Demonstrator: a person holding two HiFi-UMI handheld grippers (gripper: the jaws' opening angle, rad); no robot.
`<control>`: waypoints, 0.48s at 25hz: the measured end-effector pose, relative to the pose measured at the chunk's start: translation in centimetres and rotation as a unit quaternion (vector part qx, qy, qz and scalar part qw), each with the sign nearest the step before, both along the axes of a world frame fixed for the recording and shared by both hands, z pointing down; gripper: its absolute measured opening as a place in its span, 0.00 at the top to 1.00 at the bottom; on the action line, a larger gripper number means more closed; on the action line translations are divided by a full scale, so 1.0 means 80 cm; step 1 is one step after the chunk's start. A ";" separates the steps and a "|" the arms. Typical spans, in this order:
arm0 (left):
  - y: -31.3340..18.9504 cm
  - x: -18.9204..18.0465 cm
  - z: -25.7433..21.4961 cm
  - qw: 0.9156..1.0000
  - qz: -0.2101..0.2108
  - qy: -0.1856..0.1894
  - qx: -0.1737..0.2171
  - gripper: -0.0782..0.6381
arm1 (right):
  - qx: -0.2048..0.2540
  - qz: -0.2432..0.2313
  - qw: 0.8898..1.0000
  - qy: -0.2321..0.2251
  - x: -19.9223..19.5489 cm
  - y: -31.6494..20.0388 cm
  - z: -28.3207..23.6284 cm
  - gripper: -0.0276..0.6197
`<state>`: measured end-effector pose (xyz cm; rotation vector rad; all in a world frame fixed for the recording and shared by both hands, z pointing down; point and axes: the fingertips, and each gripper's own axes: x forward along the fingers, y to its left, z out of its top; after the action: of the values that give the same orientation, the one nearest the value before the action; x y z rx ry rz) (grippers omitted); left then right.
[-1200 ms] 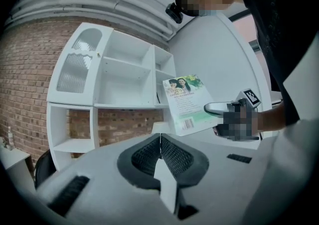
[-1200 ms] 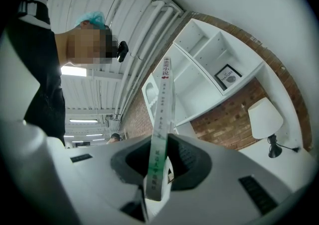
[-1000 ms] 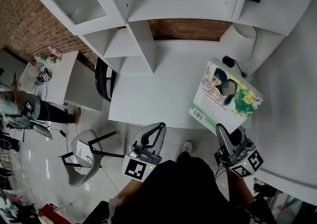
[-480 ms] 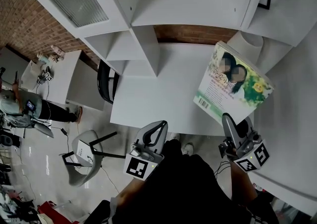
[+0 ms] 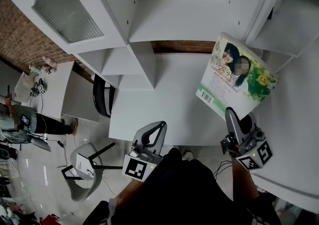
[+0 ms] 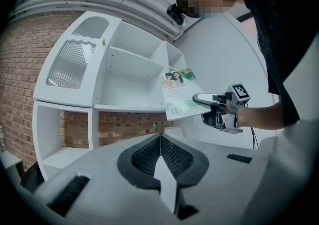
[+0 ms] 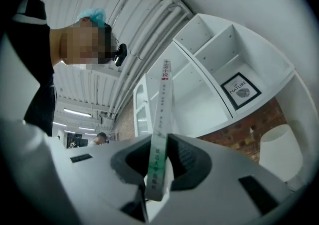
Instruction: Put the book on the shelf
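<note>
Right gripper (image 5: pixel 232 115): fingers closed on the lower edge of the book (image 5: pixel 236 80). In the right gripper view we see the spine edge-on, clamped between the 2 fingers (image 7: pixel 187 159) and rising straight up out of them.

Book: thin softcover, cover turned toward the head camera. It has a photo of 2 people near the top, a green band lower down and a barcode at the lower left corner. We note it held in the air over the right end of the white counter (image 5: pixel 159 99), in front of the white shelf unit (image 5: pixel 189 20), resting on no shelf. From the left gripper view it sits tilted, its upper part showing against an upright divider of the unit.

Left gripper (image 5: pixel 161 125): fingers shut together, nothing between them. It is held low at the counter's front edge, pointing toward the shelf unit, well apart from the book.

Surroundings:
- Brick wall (image 5: pixel 182 46) shows through the open gap just above the counter.
- A cabinet door with ribbed glass (image 5: pixel 67 10) is on the unit's left side.
- A framed picture (image 7: pixel 240 90) stands in 1 compartment at the right of the right gripper view.
- A black chair (image 5: pixel 102 94) is just left of the counter.
- A white seat with black legs (image 5: pixel 82 162) is on the floor nearer us.
- 1 person (image 5: pixel 20 122) stands far left.
</note>
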<state>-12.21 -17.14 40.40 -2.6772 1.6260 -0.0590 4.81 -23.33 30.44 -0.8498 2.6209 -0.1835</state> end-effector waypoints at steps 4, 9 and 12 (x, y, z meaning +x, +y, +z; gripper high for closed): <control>-0.020 -0.011 0.000 1.000 0.009 -0.003 0.001 0.87 | 0.019 0.018 1.000 0.015 0.001 -0.019 -0.006 0.84; -0.048 -0.019 -0.020 0.999 0.017 -0.011 0.025 0.87 | 0.053 0.041 0.997 0.037 -0.004 -0.049 -0.033 0.84; -0.069 -0.023 -0.033 0.999 0.026 -0.013 0.029 0.87 | 0.058 0.049 0.996 0.042 -0.011 -0.067 -0.046 0.84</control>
<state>-14.07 -22.67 37.80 -2.6630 1.5259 -0.0458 3.94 -28.65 26.80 -0.9622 2.6301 0.0313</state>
